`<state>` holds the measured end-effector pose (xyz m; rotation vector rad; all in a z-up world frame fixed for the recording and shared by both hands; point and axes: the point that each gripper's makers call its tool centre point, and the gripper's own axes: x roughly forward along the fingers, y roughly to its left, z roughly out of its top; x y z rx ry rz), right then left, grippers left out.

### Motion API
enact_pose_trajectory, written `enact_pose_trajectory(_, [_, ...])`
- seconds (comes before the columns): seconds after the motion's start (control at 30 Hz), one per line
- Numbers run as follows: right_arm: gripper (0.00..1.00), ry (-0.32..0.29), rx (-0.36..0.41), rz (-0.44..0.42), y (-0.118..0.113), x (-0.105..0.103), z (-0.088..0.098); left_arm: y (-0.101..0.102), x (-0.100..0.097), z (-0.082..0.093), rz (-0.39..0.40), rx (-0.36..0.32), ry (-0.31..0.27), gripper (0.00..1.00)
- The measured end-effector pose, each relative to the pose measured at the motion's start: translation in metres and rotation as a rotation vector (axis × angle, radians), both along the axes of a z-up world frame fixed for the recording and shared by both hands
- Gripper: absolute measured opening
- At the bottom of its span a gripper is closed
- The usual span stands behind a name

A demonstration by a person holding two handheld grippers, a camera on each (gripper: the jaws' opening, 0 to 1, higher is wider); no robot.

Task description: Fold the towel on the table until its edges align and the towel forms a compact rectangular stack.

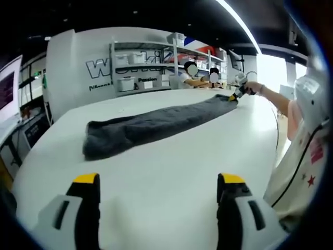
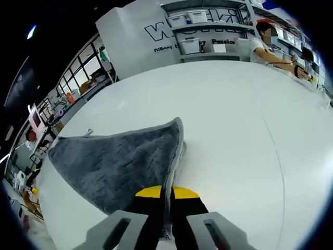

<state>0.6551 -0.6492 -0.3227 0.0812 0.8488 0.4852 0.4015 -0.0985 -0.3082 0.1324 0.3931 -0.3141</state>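
While your right gripper (image 2: 161, 208) pinches one end of the towel (image 1: 151, 127) between closed jaws, your left gripper (image 1: 158, 195) hovers open above the bare table (image 1: 166, 172). Soft, limp and light, the cloth lies stretched in a long band across the tabletop. Take its free near end by the corner, judging by the slack bunching there.

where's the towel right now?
Towel lies stretched across the white table in the left gripper view; its far end is clamped by the right gripper.

Left view low, far from towel (image 1: 156, 125); right view close — both share it.
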Motion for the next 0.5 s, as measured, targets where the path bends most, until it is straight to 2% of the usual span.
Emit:
enact_pose_trajectory(0.23, [0.04,0.013,-0.098,-0.032,-0.016,-0.005,0.001,-0.001,-0.001,-0.002,-0.014,0.013,0.021,0.97])
enact_pose_trajectory(0.33, [0.04,0.022,-0.136,-0.037,-0.025,-0.002,0.000,0.000,-0.002,0.000,-0.012,0.011,0.014,0.97])
enact_pose_trajectory(0.5, [0.04,0.027,-0.257,-0.033,-0.043,0.006,0.001,-0.001,-0.003,-0.002,-0.013,0.012,0.021,0.97])
